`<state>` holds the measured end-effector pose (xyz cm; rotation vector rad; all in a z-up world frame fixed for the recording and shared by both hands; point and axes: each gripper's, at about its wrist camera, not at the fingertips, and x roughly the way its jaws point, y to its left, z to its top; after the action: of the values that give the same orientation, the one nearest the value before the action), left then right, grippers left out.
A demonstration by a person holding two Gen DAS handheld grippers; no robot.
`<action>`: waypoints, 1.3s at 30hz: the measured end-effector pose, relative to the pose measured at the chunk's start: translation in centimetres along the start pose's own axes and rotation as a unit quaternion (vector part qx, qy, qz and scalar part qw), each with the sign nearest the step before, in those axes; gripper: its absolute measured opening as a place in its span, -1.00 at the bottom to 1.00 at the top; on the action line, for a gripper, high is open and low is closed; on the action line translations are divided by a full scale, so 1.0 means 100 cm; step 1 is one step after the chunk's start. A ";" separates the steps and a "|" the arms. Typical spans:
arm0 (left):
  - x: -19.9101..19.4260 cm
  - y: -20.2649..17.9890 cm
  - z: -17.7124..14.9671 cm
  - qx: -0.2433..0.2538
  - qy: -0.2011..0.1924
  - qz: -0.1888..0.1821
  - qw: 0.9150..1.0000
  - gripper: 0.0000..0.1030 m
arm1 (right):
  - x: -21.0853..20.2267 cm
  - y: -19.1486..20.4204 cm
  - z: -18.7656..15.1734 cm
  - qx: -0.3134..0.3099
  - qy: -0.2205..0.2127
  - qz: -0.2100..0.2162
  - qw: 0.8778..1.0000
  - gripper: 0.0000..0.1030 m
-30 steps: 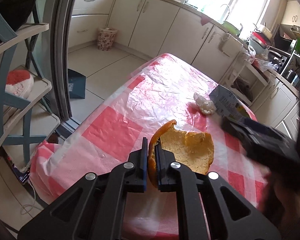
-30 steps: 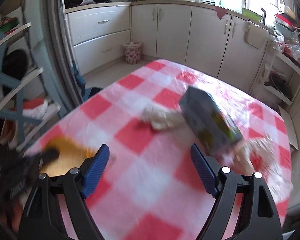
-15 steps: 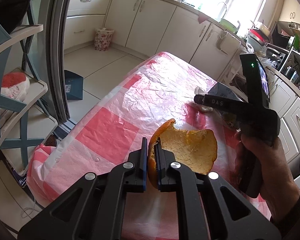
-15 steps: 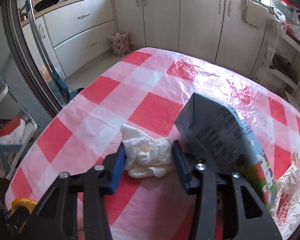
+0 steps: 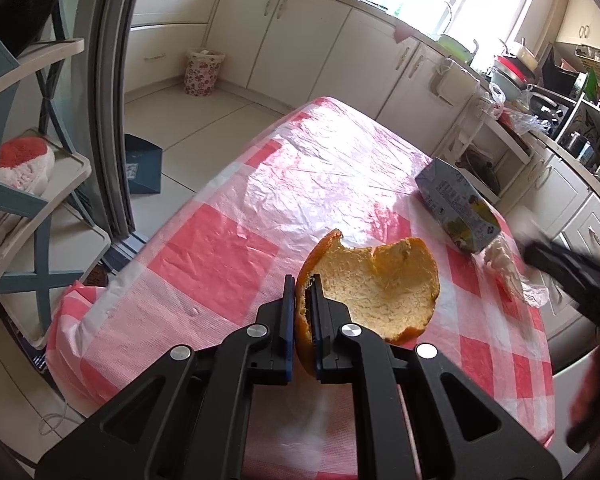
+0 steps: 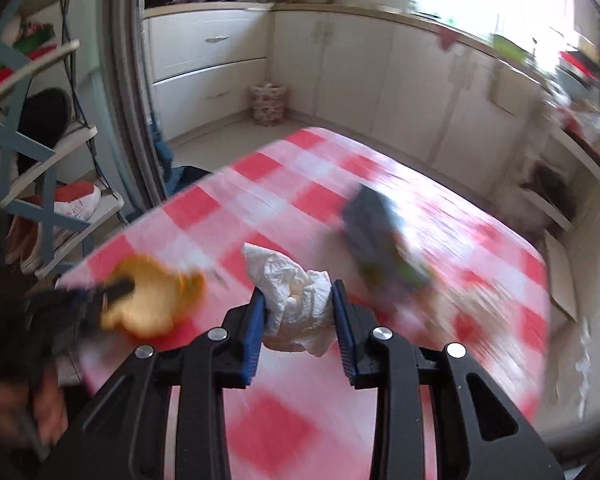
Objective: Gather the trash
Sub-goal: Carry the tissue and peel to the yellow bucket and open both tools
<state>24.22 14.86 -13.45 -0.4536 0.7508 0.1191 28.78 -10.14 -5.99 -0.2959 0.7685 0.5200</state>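
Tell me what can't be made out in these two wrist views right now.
- Carton: right wrist view, motion blur hides its print.
- Right gripper: left wrist view, blurred and cut by the right edge; jaws unseen there.
- Orange peel: left wrist view, its lower edge hidden behind the left gripper.
- Floral bin: contents too small.

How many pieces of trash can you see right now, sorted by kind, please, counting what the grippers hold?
Orange peel: 1, clamped in the left gripper
Crumpled paper towel: 1, pinched in the right gripper
Drink carton: 1, lying on the table
Clear plastic wrapper: 1, beside the carton
Total: 4
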 end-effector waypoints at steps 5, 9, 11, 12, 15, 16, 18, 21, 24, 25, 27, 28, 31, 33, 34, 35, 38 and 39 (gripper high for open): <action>-0.004 -0.013 -0.009 -0.005 0.028 -0.041 0.999 -0.88 | -0.077 -0.086 -0.076 0.088 0.021 -0.068 0.994 -0.37; -0.014 -0.047 -0.028 0.017 0.049 -0.079 0.996 -0.88 | -0.116 -0.144 -0.154 0.152 0.076 -0.124 0.978 -0.36; -0.022 -0.072 -0.037 0.037 0.056 -0.103 0.992 -0.88 | -0.125 -0.161 -0.188 0.177 0.102 -0.139 0.969 -0.36; -0.026 -0.083 -0.042 0.045 0.059 -0.111 0.991 -0.88 | -0.128 -0.166 -0.204 0.191 0.112 -0.142 0.965 -0.36; -0.035 -0.119 -0.057 0.068 0.071 -0.139 0.985 -0.88 | -0.122 -0.177 -0.242 0.217 0.148 -0.137 0.955 -0.36; -0.038 -0.133 -0.063 0.078 0.074 -0.147 0.983 -0.88 | -0.120 -0.180 -0.250 0.219 0.158 -0.135 0.953 -0.35; -0.042 -0.156 -0.074 0.092 0.084 -0.160 0.979 -0.88 | -0.111 -0.181 -0.263 0.223 0.179 -0.125 0.950 -0.33; -0.050 -0.195 -0.096 0.119 0.096 -0.179 0.972 -0.88 | -0.103 -0.186 -0.279 0.216 0.210 -0.117 0.946 -0.22; -0.060 -0.232 -0.119 0.150 0.108 -0.200 0.962 -0.88 | -0.096 -0.192 -0.288 0.216 0.230 -0.119 0.941 0.13; -0.062 -0.246 -0.128 0.162 0.112 -0.207 0.958 -0.88 | -0.098 -0.196 -0.292 0.221 0.232 -0.120 0.940 0.16; -0.065 -0.271 -0.145 0.184 0.120 -0.219 0.951 -0.88 | -0.108 -0.209 -0.293 0.237 0.221 -0.137 0.936 0.18; -0.065 -0.280 -0.153 0.194 0.124 -0.223 0.947 -0.88 | -0.114 -0.213 -0.291 0.246 0.213 -0.143 0.935 0.20; -0.059 -0.315 -0.183 0.223 0.141 -0.232 0.936 -0.88 | -0.143 -0.227 -0.289 0.279 0.169 -0.176 0.929 0.31; -0.050 -0.334 -0.199 0.240 0.159 -0.233 0.929 -0.87 | -0.160 -0.238 -0.284 0.303 0.133 -0.188 0.925 0.34; -0.044 -0.345 -0.208 0.251 0.171 -0.234 0.924 -0.87 | -0.165 -0.241 -0.282 0.310 0.121 -0.190 0.924 0.35; -0.037 -0.356 -0.219 0.262 0.184 -0.232 0.919 -0.84 | -0.171 -0.244 -0.278 0.318 0.107 -0.192 0.922 0.36; -0.027 -0.375 -0.234 0.281 0.214 -0.231 0.907 -0.64 | -0.177 -0.246 -0.268 0.323 0.082 -0.193 0.923 0.40; -0.029 -0.375 -0.234 0.283 0.213 -0.230 0.907 -0.60 | -0.178 -0.244 -0.265 0.322 0.078 -0.193 0.924 0.43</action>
<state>17.24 -28.93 -13.18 -0.0838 1.0398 -0.6500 16.01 -48.06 -9.69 0.1295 0.9650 -0.1451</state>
